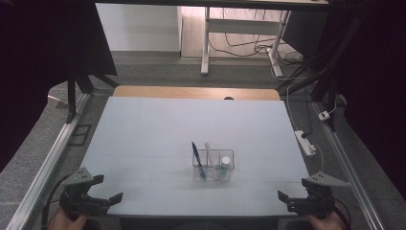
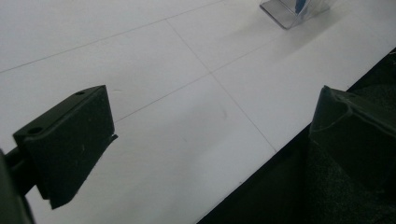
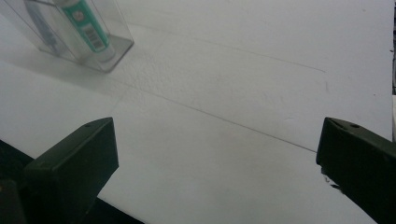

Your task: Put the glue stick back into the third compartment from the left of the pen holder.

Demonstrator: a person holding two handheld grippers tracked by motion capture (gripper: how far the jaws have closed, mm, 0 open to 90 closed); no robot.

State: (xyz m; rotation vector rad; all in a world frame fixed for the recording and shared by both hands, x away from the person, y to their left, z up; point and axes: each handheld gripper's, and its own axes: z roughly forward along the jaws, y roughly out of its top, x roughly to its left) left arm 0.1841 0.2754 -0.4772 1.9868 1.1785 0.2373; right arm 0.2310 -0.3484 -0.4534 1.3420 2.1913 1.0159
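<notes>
A clear plastic organiser (image 1: 213, 166) stands on the white table top (image 1: 191, 124), a little right of centre and toward the front. In it stand a blue pen (image 1: 197, 159), a white stick (image 1: 209, 152) and a green-and-white tube (image 1: 224, 165). The right gripper view has the tube (image 3: 86, 28) and the organiser (image 3: 109, 51) at its upper left. A corner of the organiser (image 2: 289, 11) sits at the top of the left gripper view. My left gripper (image 1: 109, 189) is at the front left corner, open and holding nothing. At the front right corner my right gripper (image 1: 285, 199) is open too, nothing between its jaws.
The table's front edge (image 2: 261, 161) runs just under both grippers. A wooden strip (image 1: 196, 92) borders the far edge. Metal rails (image 1: 45, 167) flank the table. A power strip (image 1: 305, 142) and cables lie on the floor at the right, desk legs (image 1: 206, 43) beyond.
</notes>
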